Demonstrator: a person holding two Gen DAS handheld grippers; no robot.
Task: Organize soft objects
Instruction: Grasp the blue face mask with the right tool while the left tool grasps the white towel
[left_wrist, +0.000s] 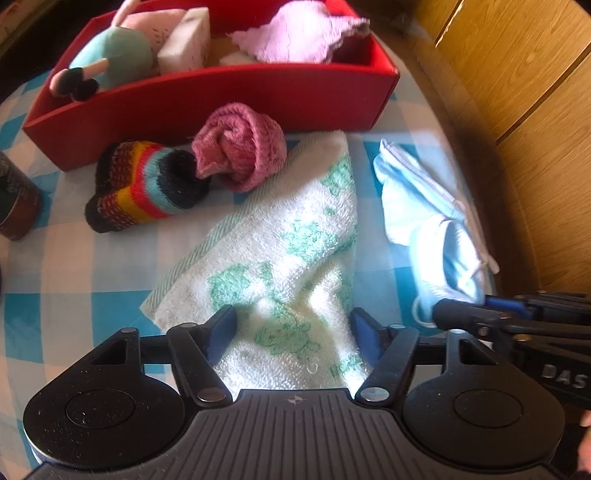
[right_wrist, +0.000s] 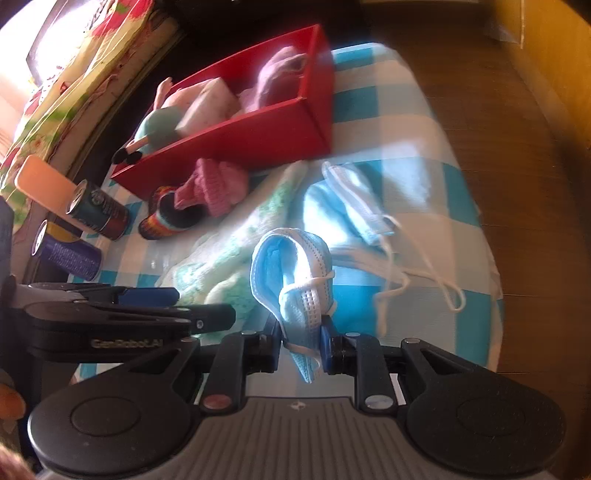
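A blue-and-white checked cloth (right_wrist: 413, 122) covers the surface. At about nine o'clock in the right wrist view two cans lie tilted on it: a dark teal and red can (right_wrist: 99, 212) and, just below it toward eight o'clock, a purple can (right_wrist: 70, 254). An orange-pink block (right_wrist: 42, 184) sits just beside the upper can. A floral fabric (right_wrist: 85, 70) runs up toward eleven o'clock. Brown wood flooring (right_wrist: 517, 155) fills the three o'clock side. In the left wrist view, yellow wood panelling (left_wrist: 524, 85) stands at two o'clock
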